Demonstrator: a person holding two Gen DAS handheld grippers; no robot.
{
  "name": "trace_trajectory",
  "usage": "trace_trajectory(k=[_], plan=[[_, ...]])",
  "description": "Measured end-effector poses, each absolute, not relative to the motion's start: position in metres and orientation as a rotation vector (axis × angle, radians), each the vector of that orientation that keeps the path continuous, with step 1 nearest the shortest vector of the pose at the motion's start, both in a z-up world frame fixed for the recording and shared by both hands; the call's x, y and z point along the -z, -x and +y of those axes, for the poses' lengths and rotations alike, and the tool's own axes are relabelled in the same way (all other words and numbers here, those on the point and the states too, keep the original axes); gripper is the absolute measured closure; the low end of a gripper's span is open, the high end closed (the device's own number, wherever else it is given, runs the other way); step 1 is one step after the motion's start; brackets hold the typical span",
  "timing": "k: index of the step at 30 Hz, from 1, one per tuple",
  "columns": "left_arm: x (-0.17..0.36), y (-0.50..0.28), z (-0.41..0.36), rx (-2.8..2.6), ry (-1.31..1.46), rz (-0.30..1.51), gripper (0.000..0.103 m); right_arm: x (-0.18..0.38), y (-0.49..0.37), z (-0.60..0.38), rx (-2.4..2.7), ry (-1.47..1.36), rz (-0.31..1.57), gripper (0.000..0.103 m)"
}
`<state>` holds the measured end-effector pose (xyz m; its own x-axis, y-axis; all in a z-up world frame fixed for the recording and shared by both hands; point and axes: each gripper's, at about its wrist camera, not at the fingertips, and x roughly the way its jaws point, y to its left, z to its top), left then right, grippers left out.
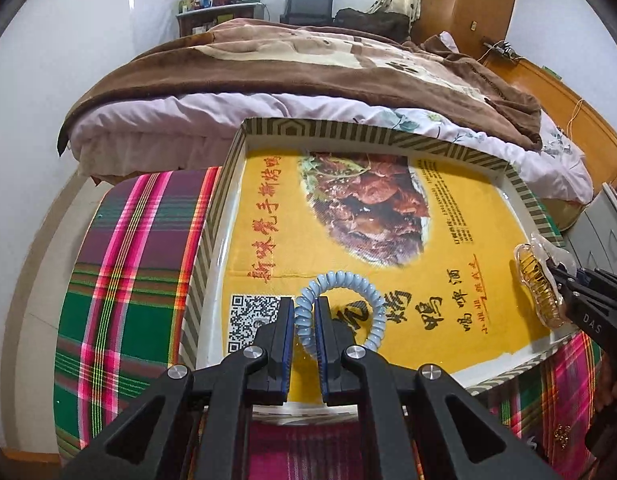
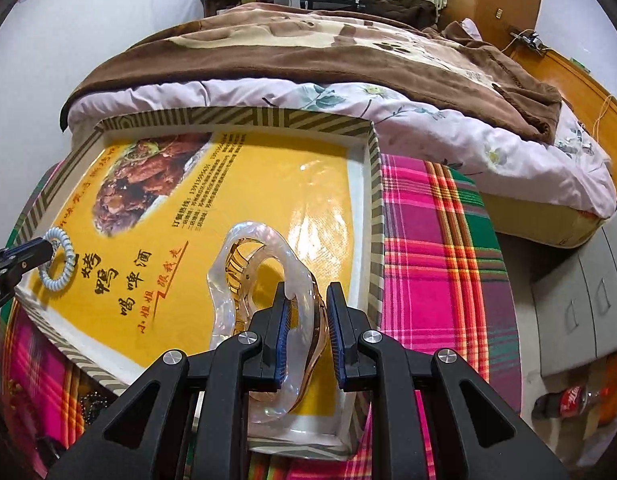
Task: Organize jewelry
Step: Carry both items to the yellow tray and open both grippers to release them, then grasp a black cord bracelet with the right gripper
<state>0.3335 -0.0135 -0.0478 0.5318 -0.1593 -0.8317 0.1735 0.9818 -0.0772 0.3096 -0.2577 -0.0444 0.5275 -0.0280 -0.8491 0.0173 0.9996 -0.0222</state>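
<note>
Left gripper (image 1: 304,322) pinching one side of the pale blue coil hair tie (image 1: 340,308), fingers pressed on the coil with the rest of the ring sticking out in front. Tie held low over the near edge of the shallow box tray (image 1: 236,148), above the yellow liner (image 1: 268,216) with the food picture; touching the liner or not, hard to say.

Right gripper (image 2: 306,312) pinching the big clear hair claw clip (image 2: 264,280) at its near end, fingers closed on the looped handle part. Clip over the near right corner of the same tray, amber teeth pointing up and away.

Tray sitting on a bright plaid cloth (image 1: 120,264), with a bed (image 1: 308,64) just behind.

Hair tie probably very light, soft and springy, so likely to stretch or flop; best held across the coil, as now. Clip probably light too but hard, smooth and slippery, maybe easy to crack. Best held on the solid handle loop, not the thin teeth, and set down gently.
</note>
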Motion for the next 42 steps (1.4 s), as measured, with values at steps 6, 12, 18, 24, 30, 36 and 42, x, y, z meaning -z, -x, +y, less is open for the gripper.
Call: trace_trajectory(k=[6, 12, 18, 24, 30, 36, 42], plan=[[0.053, -0.333, -0.014, 0.192, -0.018, 1.01, 0.09, 0.045, -0.31, -0.257, 0.029, 0.028, 1.002, 0.084], [0.053, -0.332, -0.012, 0.194, 0.01, 1.018, 0.066, 0.042, -0.311, -0.253, 0.02, 0.027, 0.993, 0.082], [0.043, -0.324, -0.009, 0.205, 0.029, 0.997, 0.052, 0.03, -0.303, -0.255, 0.008, -0.002, 0.955, 0.075], [0.021, -0.301, -0.001, 0.223, 0.063, 0.953, 0.043, 0.009, -0.281, -0.254, -0.009, -0.023, 0.894, 0.07], [-0.006, -0.261, 0.014, 0.247, 0.072, 0.884, 0.032, -0.012, -0.245, -0.259, -0.044, -0.063, 0.843, 0.065], [-0.015, -0.218, 0.036, 0.252, 0.086, 0.85, 0.027, -0.017, -0.201, -0.261, -0.073, -0.069, 0.825, 0.065], [-0.006, -0.18, 0.052, 0.25, 0.077, 0.859, 0.027, -0.003, -0.162, -0.257, -0.117, -0.083, 0.865, 0.065]])
